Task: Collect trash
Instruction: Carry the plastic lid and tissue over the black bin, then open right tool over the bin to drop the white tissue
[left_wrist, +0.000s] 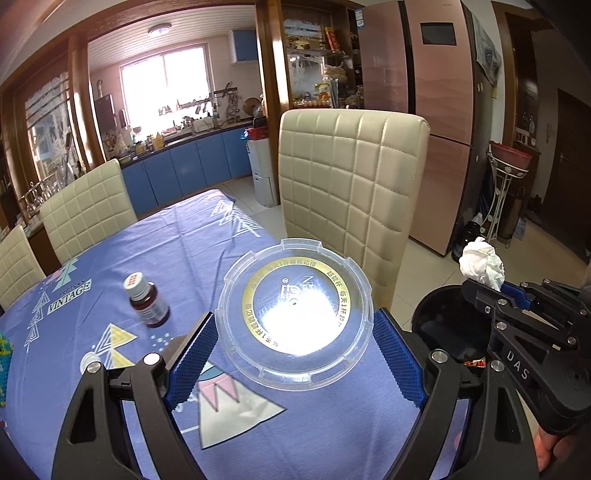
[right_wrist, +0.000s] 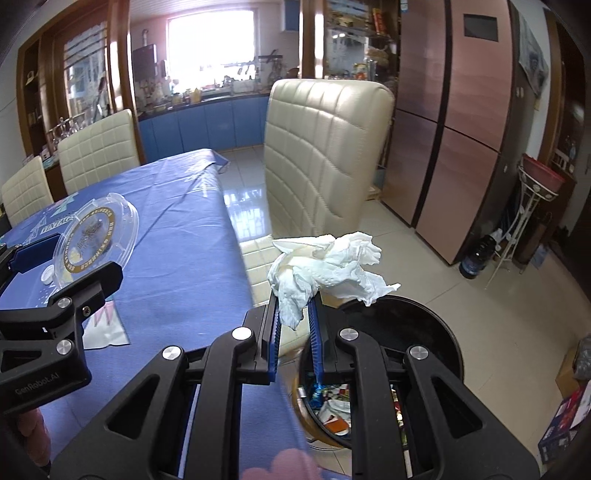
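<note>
My left gripper (left_wrist: 293, 321) is shut on a round clear plastic lid (left_wrist: 295, 314) with a gold ring of print, its blue pads (left_wrist: 195, 358) pressing on the rim from both sides. In the right wrist view the lid (right_wrist: 98, 236) hangs tilted above the blue tablecloth (right_wrist: 184, 258). A crumpled white tissue (right_wrist: 332, 266) sticks out of my right gripper (right_wrist: 293, 299), which is shut on it, right of the table's edge. Below it stands an open round black trash bin (right_wrist: 424, 325) with wrappers inside. The left wrist view shows the tissue (left_wrist: 482, 264) and bin (left_wrist: 436, 325) at the right.
A small brown bottle (left_wrist: 147, 302) with a white cap stands on the tablecloth (left_wrist: 184, 258), and a loose white cap (left_wrist: 88, 360) lies near my left finger. A cream quilted chair (left_wrist: 351, 177) stands at the table's far side beside the bin. Boxes (right_wrist: 565, 424) sit on the floor.
</note>
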